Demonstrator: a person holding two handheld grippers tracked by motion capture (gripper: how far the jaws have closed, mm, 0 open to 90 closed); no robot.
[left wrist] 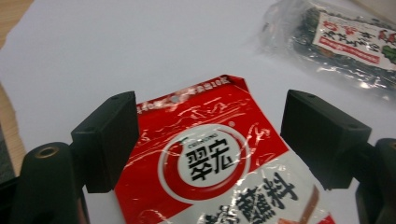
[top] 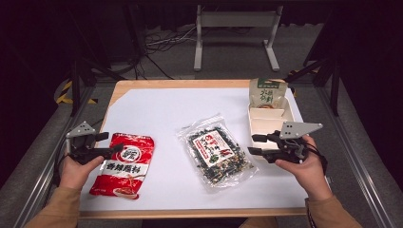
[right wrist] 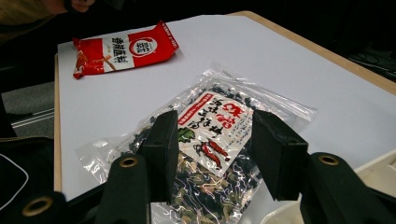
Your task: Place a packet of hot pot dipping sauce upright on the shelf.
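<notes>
While both hands sit low at the near corners of the tabletop [top: 157, 102], the left tongs [top: 105, 144] hang wide open at the left edge of the red sauce packet [top: 124, 165], nothing pinched. From the left gripper view the jaws stand apart on either side of the packet's top end, with the red packet lying flat on the white sheet below them; whether either jaw brushes the foil I cannot tell. Packet lies near-left on the tabletop, long axis running near to far, its round logo toward the far end.

Right tongs [top: 255, 144] are open too, medium gap, pointing left at the clear bag of dried seaweed [top: 216, 151], which lies in the middle of the tabletop, tilted. Right gripper view: jaws frame the bag's red-and-white label, bag beyond them, not gripped. Right tongs hover over the near end of the white tray [top: 266, 116], at the right side of the tabletop. A green-and-beige pouch [top: 267, 92] stands in the tray's far compartment. Red packet and seaweed bag are apart, bare white sheet between them. Sleeves are tan.
</notes>
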